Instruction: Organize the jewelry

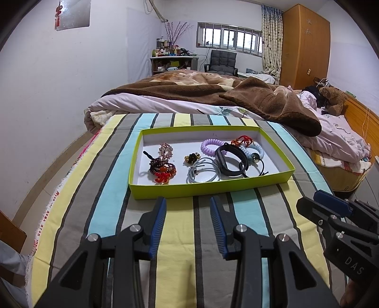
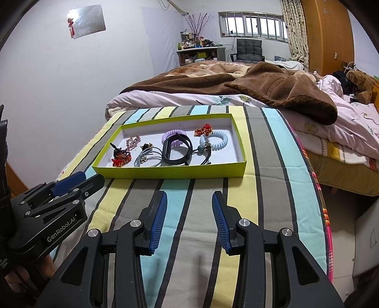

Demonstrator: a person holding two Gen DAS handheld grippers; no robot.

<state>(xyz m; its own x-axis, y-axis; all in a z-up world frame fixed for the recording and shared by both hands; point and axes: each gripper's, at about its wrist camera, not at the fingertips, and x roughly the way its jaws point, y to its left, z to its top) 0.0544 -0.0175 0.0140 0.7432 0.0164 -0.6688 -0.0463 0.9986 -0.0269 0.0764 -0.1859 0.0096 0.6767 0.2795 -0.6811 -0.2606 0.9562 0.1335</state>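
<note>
1. Jewelry sits in the green tray (image 1: 208, 187) just ahead of both our grippers, long side across.
2. Left gripper (image 1: 187, 208) and right gripper (image 2: 189, 203) stand apart, empty.
3. Black band (image 1: 231, 161) lies nearer the right one.

The room is a bedroom with pale lilac walls (image 1: 71, 78). A barred window (image 1: 229, 39) in the far wall lets in daylight, with a patterned curtain (image 1: 271, 40) drawn to its right. Beside the curtain stands a tall wooden wardrobe (image 1: 305, 47). Below the window sit a black chair (image 1: 222, 61) and a cluttered shelf unit (image 1: 171, 61) holding a vase of branches. A bed (image 1: 338, 142) carries a brown blanket (image 1: 213, 91) and a teddy bear (image 1: 332, 98). A reflective sheet (image 2: 87, 20) hangs on the left wall.
</note>
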